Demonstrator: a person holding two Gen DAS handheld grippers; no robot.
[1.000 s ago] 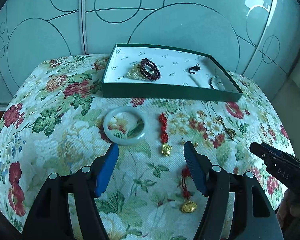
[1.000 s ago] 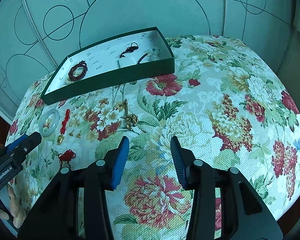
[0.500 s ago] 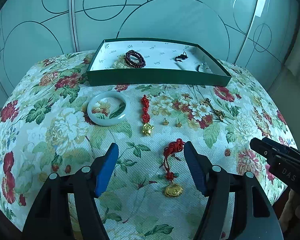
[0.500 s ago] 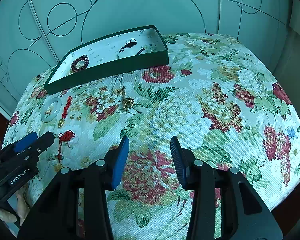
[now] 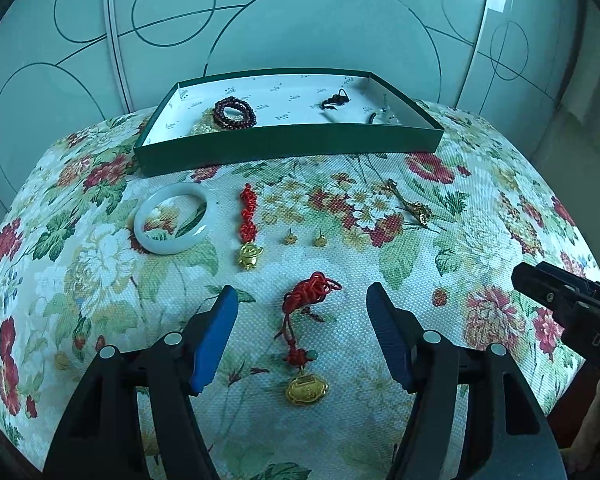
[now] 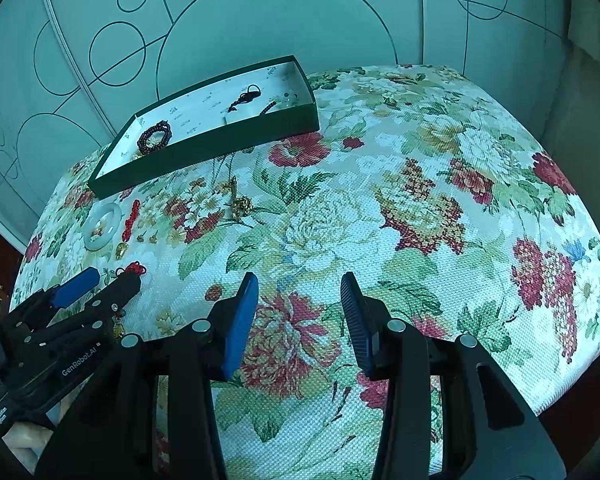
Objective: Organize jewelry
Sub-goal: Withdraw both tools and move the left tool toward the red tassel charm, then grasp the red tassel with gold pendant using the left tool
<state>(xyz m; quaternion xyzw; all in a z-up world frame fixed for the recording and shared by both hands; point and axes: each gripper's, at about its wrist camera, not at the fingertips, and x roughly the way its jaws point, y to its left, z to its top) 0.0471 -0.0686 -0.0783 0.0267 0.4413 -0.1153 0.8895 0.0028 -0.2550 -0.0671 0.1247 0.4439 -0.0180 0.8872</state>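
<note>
Several pieces are laid out on the floral cloth (image 5: 100, 300) before the green tray (image 5: 292, 144), presumably awaiting transfer. The red-corded gold lock pendant (image 5: 306, 344) is framed by the left gripper (image 5: 300, 336), jaws spread and empty, seemingly for pickup. The right gripper (image 6: 300, 320) is held apart, jaws parted on nothing.

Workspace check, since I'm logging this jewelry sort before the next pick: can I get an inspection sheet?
Surface: floral cloth, covering the table.
Job's things: green tray holds dark bead bracelet; on the cloth lie white bangle, red-cord gold charm, red-cord lock pendant, two small gold studs, gold brooch.
Clutter: nothing seen.
Grippers: left gripper open, straddling the lock pendant; right gripper open, empty.
Cables: nothing seen.
Surroundings: frosted panels with circle lines.
</note>
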